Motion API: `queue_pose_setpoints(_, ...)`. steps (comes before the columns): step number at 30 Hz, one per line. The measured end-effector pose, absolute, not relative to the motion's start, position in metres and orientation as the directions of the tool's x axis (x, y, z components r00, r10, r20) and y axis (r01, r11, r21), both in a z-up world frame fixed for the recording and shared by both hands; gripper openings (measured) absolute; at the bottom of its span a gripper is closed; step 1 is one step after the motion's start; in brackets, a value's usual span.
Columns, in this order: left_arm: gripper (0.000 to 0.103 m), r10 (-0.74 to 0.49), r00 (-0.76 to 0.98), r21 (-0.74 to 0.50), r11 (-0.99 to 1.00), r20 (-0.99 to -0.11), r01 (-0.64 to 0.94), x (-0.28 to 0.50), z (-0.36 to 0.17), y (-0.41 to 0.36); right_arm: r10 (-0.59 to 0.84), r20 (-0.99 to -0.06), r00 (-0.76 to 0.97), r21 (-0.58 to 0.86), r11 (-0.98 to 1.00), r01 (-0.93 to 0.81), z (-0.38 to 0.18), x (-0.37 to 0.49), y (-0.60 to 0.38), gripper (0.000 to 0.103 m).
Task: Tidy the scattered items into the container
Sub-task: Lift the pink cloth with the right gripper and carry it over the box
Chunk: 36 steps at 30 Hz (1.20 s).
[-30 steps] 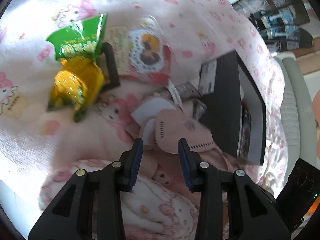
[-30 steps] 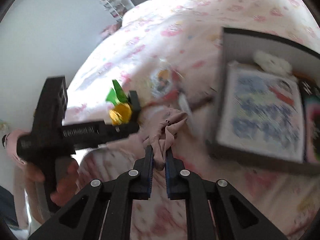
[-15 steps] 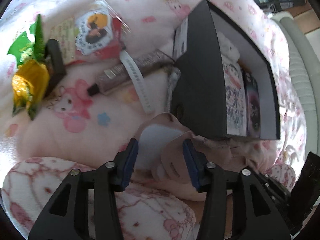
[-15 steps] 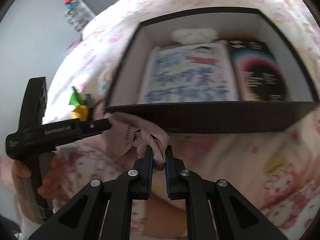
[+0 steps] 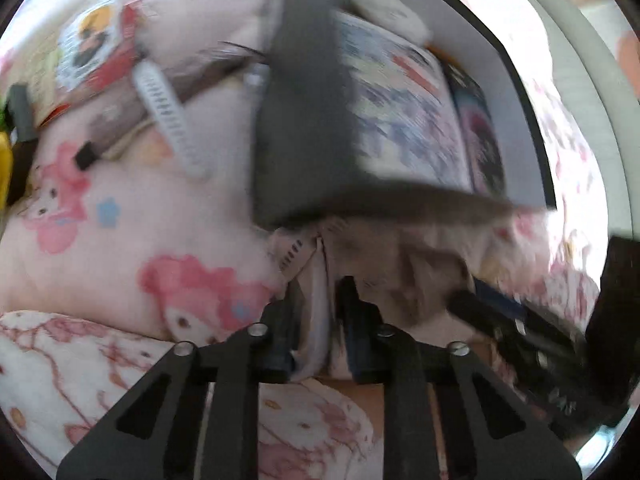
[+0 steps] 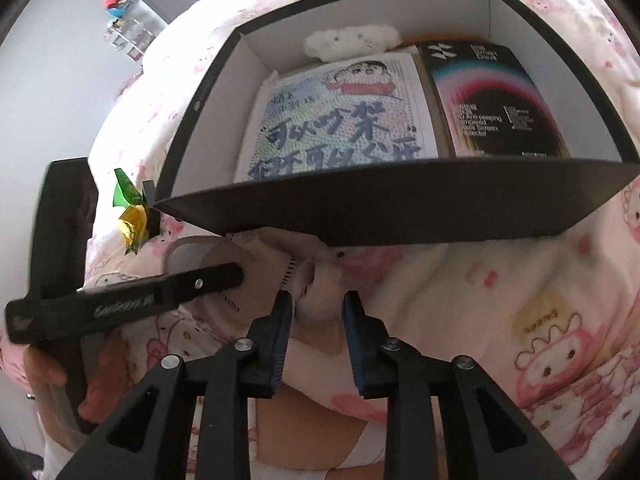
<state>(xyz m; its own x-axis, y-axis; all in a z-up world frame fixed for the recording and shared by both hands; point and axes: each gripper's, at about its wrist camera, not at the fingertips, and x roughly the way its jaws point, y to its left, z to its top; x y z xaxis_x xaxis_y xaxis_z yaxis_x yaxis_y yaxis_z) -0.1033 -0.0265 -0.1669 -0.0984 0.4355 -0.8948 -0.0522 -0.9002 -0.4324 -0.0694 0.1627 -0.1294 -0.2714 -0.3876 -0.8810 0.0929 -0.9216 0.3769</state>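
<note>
A grey wall [image 6: 48,80] and a far shelf [image 6: 120,32] stand left of the bed. A pink cartoon-print quilt [image 6: 520,280] covers it. On the quilt, left, lie a green-yellow wrapper [image 6: 130,216], a snack pack [image 5: 92,44] and a white strap [image 5: 168,116]. The left gripper [image 5: 318,320] is closing, clamped on the pink mask [image 5: 316,320] just before the black box [image 6: 400,216]. The right gripper [image 6: 316,320] is opening, mask fabric between its jaws. The box holds a comic [image 6: 340,120] and a dark pack [image 6: 492,104].

Black packet [image 6: 494,100] in box [image 6: 360,208]: "Screen Protector" readable. Comic sheet [image 6: 340,120]: large handwritten Chinese characters, blurred.
</note>
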Motion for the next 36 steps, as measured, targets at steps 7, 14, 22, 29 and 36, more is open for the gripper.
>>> queue_pose_setpoints(7, 0.04, 0.432, -0.123, -0.436, -0.9, -0.894, 0.012, -0.099, -0.163, -0.044, -0.357, -0.895, -0.267, 0.352, -0.934, 0.067, -0.137, -0.072, 0.17, 0.045)
queue_pose_setpoints(14, 0.014, 0.439, -0.124, -0.441, -0.897, -0.89, -0.013, -0.094, -0.162, -0.035, -0.431, -0.879, -0.203, 0.429, -0.902, 0.054, -0.172, -0.087, 0.157, 0.009)
queue_pose_setpoints(22, 0.012, 0.485, -0.224, -0.468, -0.875, -0.845, -0.127, -0.087, -0.098, -0.02, -0.496, -0.8, -0.338, 0.475, -0.867, 0.149, -0.115, -0.065, 0.165, 0.004)
queue_pose_setpoints(29, 0.012, 0.531, -0.278, -0.482, -0.846, -0.801, -0.226, -0.094, -0.054, 0.011, -0.541, -0.72, -0.435, 0.515, -0.836, 0.187, -0.062, -0.053, 0.189, 0.004)
queue_pose_setpoints(36, 0.012, 0.578, -0.299, -0.482, -0.808, -0.759, -0.338, -0.119, -0.005, 0.059, -0.514, -0.676, -0.528, 0.496, -0.847, 0.191, -0.023, -0.061, 0.209, 0.004)
